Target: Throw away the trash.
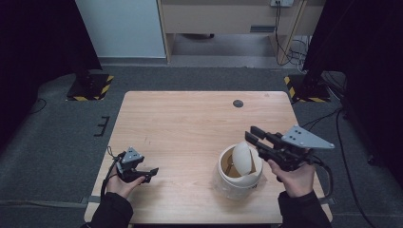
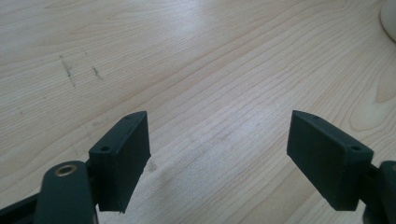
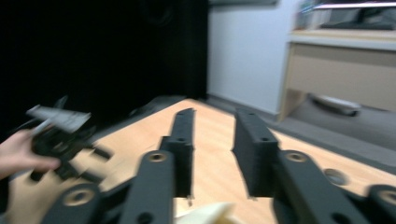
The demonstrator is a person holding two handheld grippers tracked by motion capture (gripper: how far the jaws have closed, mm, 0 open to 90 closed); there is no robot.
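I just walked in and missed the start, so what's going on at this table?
A person holds a gripper in each hand at a wooden table. The right gripper hovers over a white bin whose swing lid is tilted; its jaws are slightly apart and hold nothing. The left gripper waits open beside it.

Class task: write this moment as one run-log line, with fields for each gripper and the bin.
left gripper: open, empty, low over table | right gripper: open, nothing between jaws, above bin | bin: white, swing lid tilted
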